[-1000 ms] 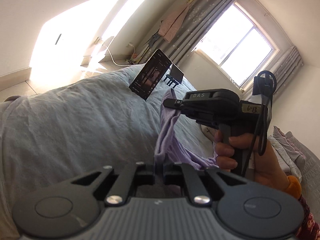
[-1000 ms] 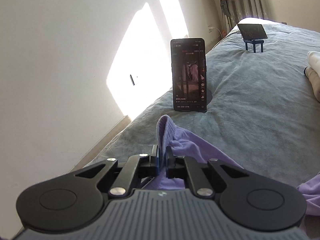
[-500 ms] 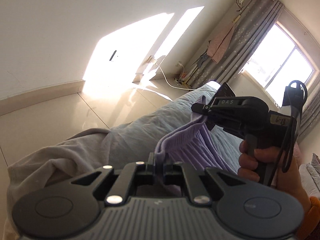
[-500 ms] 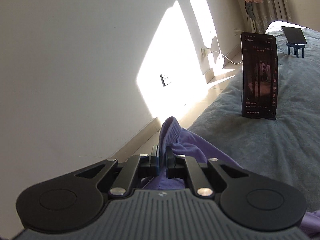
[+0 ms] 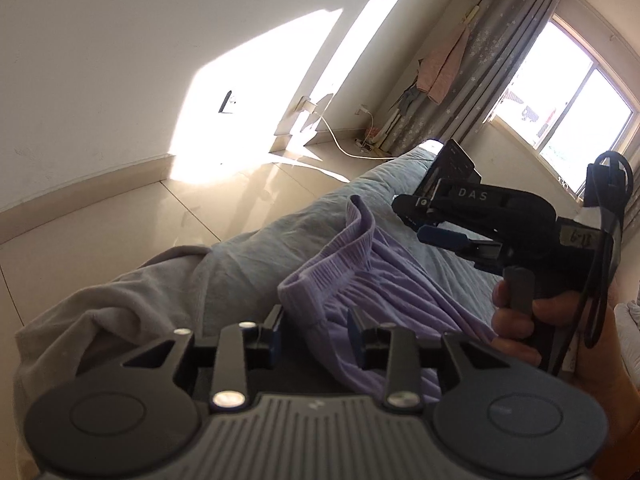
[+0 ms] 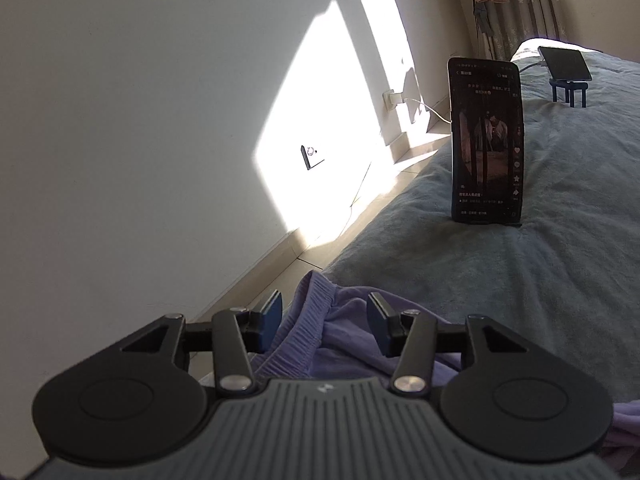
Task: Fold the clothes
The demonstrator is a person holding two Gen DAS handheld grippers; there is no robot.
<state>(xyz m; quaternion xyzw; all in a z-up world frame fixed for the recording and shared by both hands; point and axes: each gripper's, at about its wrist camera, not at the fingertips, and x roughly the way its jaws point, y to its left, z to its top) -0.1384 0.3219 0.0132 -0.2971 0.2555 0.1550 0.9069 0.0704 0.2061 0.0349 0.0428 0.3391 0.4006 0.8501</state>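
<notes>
Both grippers' jaws are opening, w/ nothing pinched: ribbed waistband of soft lilac knit garment (image 5: 384, 280) is left lying on grey bed (image 5: 248, 248), betw. left gripper (image 5: 314, 326) and right gripper (image 6: 324, 316), closer to left.

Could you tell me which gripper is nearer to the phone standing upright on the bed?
Right. In the left wrist view, the right gripper hangs just in front of the phone, jaws opening; the left gripper, also opening, sits farther back over the purple garment.
</notes>
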